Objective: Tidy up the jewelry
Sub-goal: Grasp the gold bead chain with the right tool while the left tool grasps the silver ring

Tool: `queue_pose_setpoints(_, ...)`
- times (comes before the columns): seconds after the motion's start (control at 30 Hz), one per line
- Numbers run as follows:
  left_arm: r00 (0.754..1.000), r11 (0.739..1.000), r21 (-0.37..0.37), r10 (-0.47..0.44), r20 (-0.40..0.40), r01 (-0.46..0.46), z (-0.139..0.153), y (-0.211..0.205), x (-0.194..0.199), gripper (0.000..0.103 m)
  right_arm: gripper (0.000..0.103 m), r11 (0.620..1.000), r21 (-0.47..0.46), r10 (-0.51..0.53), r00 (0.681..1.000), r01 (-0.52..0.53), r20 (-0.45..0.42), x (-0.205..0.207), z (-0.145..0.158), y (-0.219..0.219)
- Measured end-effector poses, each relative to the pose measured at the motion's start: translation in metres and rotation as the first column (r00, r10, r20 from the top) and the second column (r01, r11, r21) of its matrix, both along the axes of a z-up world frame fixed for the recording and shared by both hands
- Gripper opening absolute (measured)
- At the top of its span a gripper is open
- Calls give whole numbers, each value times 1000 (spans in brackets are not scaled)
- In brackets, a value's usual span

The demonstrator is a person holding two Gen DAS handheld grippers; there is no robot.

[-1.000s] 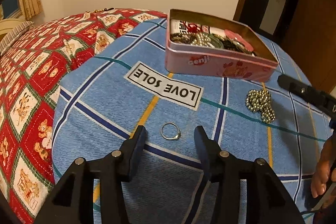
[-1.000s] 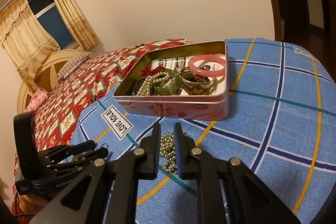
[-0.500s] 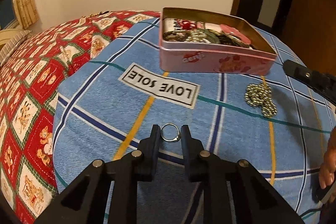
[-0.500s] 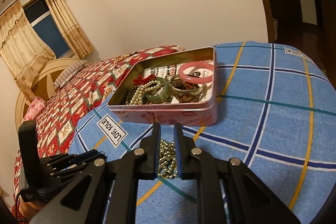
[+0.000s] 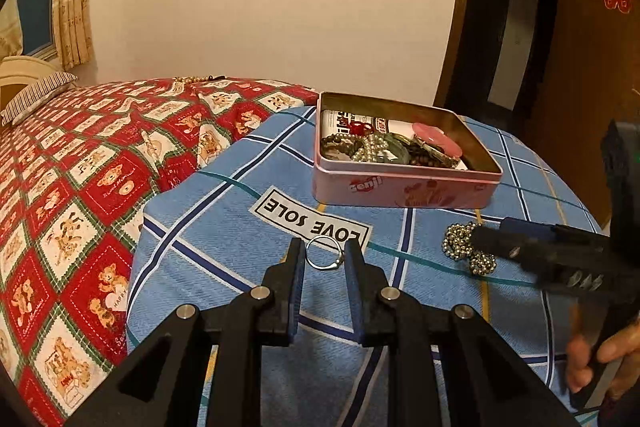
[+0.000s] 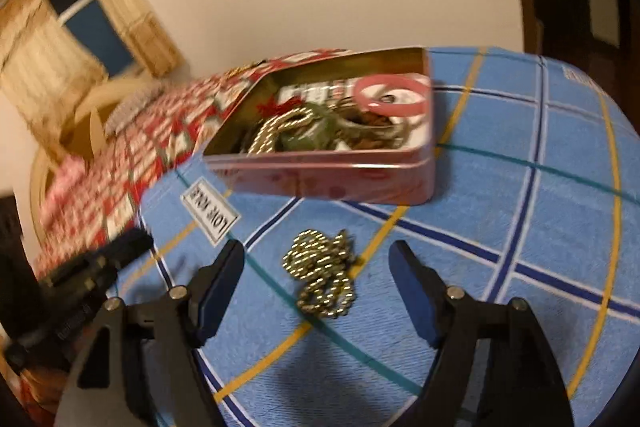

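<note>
A thin silver ring [image 5: 325,258] sits low in the middle of the left wrist view, pinched between the narrowed jaws of the left tool [image 5: 323,261], in front of the "LOVE SOLE" label [image 5: 310,219]. The right tool [image 6: 316,269] has just been opening; its jaws stand wide, either side of a beaded chain [image 6: 323,277] heaped on the blue checked cloth [image 6: 540,219] and touching neither pad. Above the chain lies an open pink tin [image 6: 332,183] holding bracelets and beads. A red patterned bedspread [image 5: 80,167] fills the left of the frame.
</note>
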State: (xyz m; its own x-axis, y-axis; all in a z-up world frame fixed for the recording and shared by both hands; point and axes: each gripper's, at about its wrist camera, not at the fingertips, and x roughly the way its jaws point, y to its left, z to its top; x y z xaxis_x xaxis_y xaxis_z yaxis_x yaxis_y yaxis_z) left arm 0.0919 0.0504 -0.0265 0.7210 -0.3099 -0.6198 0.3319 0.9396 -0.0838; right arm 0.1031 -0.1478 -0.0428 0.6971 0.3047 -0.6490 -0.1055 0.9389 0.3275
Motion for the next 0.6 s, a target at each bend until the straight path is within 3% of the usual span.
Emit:
queue_pose_setpoints(0.1,1000,1000,-12,0,3,0,1,0,1,20,74,995,-96,4,999,-7,-32,6,-8,12)
queue_pose_setpoints(0.2,1000,1000,-28,2,14,-2,4,1,0,20,68,996,-92,10,998,-16,-57,11,-13,12)
queue_pose_setpoints(0.27,1000,999,-38,5,21,-5,6,2,-2,20,56,994,-106,6,998,-12,-60,11,-15,12)
queue_pose_setpoints(0.33,1000,999,-51,2,30,-1,8,3,-4,20,29,992,-128,5,998,-14,-68,12,-16,13)
queue_pose_setpoints(0.4,999,998,-59,1,42,1,10,2,-6,20,18,992,-125,3,997,-12,-73,12,-15,11)
queue_pose_setpoints(0.5,998,997,-75,0,59,4,14,3,-9,20,14,994,-112,2,998,-10,-69,10,-15,8)
queue_pose_setpoints(0.6,998,997,-80,0,66,5,17,1,-9,20,13,996,-91,-8,1000,8,-8,2,-5,5)
